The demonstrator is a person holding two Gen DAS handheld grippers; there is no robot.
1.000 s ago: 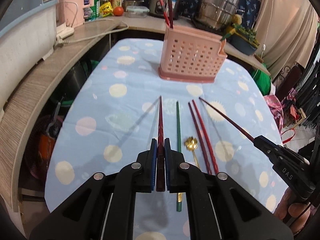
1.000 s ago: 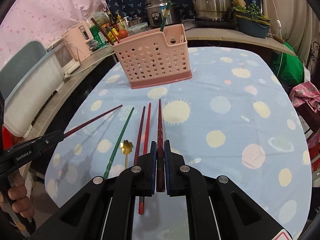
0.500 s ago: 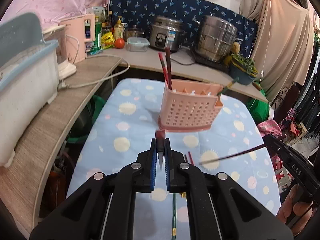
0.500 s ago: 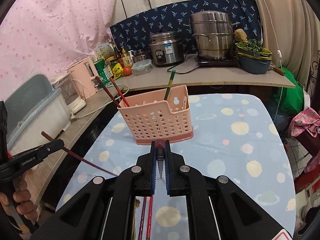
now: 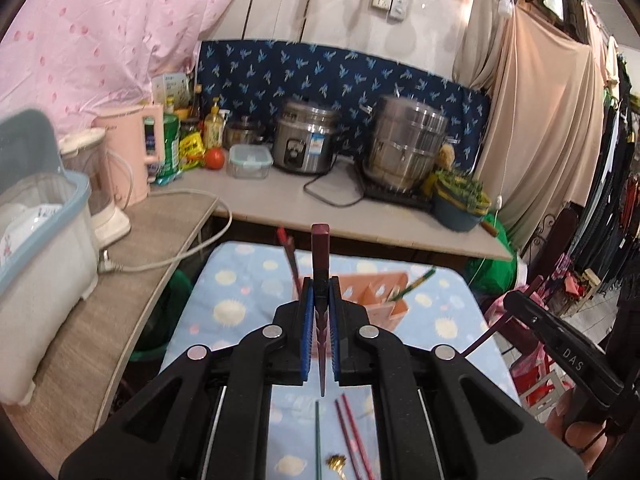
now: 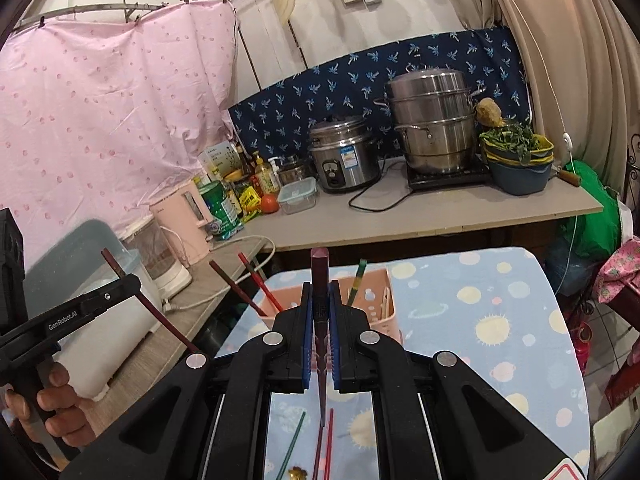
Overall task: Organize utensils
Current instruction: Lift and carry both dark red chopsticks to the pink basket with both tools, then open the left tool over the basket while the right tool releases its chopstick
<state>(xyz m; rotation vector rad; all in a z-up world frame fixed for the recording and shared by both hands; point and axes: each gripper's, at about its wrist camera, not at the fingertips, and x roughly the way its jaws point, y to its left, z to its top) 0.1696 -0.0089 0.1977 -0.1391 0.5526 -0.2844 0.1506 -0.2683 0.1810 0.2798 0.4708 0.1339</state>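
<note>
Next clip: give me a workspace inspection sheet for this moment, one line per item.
Surface: table under a blue dotted cloth.
Job's things: pink caddy holds two red chopsticks and a green one; green chopstick, red pair and gold spoon lie on the cloth.
Clutter: nothing seen on the table.
Grippers: left tool and right tool each shut on a dark red chopstick.
Cables: white cord on the side counter.
Surroundings: rice cooker, steamer pot, pink kettle.
</note>
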